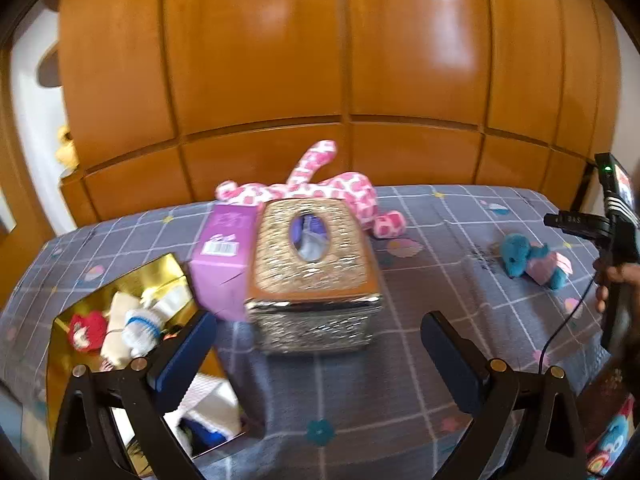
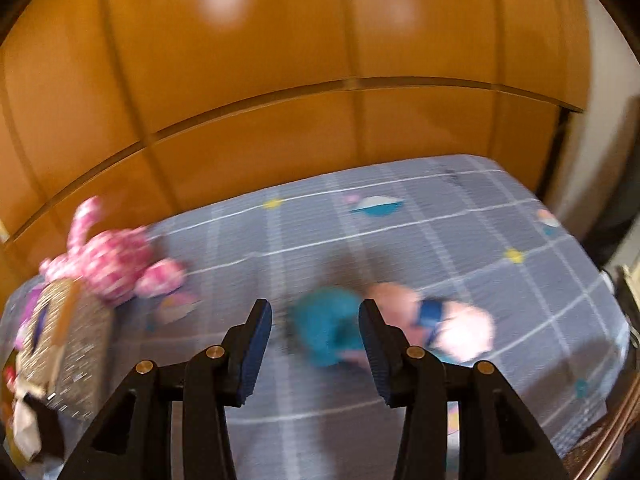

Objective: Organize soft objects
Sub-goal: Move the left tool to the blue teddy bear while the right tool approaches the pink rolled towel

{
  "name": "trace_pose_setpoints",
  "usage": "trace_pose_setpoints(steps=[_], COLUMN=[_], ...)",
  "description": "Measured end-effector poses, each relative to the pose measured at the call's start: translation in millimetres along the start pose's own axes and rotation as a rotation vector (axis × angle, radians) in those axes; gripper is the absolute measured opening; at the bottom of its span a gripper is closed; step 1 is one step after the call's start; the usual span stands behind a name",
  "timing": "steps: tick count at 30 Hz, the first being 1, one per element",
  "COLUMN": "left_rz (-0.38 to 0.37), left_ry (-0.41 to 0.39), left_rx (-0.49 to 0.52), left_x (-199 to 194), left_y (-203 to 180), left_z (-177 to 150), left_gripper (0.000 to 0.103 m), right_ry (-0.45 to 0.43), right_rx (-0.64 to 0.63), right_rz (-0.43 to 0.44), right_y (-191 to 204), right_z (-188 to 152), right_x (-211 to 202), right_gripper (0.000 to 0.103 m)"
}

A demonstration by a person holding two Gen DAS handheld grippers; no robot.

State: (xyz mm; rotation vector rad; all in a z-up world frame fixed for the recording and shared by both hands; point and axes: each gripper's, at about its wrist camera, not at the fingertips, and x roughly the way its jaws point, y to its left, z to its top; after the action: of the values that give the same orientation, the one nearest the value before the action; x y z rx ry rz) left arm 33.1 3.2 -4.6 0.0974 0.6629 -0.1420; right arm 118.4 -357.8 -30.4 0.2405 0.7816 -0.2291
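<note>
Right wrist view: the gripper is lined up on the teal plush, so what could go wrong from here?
1. The right gripper frames only the teal head of the teal plush; its pink part lies outside the right finger, so a pinch may catch little and the toy dangle or slip.
2. The view is blurred, so closing now may miss.
3. The gold box lies beyond the tissue box, which the carry could knock.

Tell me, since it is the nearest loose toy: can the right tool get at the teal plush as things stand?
Probably yes. The right tool stands open with the teal plush straight ahead on the bedsheet, nothing between them.
</note>
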Motion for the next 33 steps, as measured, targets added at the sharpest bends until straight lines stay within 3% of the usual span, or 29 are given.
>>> trace_pose_setpoints(steps=[4, 13, 20, 27, 33], left_rz=[-0.039, -0.103, -0.152, -0.190, -0.316], left_ry=[0.010, 0.033, 0.073, 0.129, 0.180], left_rx=[0.020, 0.080, 0.108, 0.144, 0.163], left_x=[10.4, 35.1, 60.8, 97.2, 127.6], left_y=[-15.8, -58.0, -86.9, -119.2, -165.4], left_z=[8.7, 21.3, 27.1, 34.7, 46.7], left_gripper=[0.103, 0.102, 0.102, 0.102, 0.102], right_ry=[-0.009, -0.002, 0.009, -0.036, -0.034], right_rx=[0.151, 0.455, 0.519, 0.588, 0.682], right_rz=[-0.069, -0.029, -0.001, 0.002, 0.021], right_y=[-42.3, -99.3, -107.0, -118.0, -132.6], right_z=[4.2, -4.4, -8.8, -11.5, -16.4], right_x=[11.2, 14.4, 14.9, 5.6, 7.2], right_gripper=[0.046, 0.046, 0.046, 0.046, 0.046])
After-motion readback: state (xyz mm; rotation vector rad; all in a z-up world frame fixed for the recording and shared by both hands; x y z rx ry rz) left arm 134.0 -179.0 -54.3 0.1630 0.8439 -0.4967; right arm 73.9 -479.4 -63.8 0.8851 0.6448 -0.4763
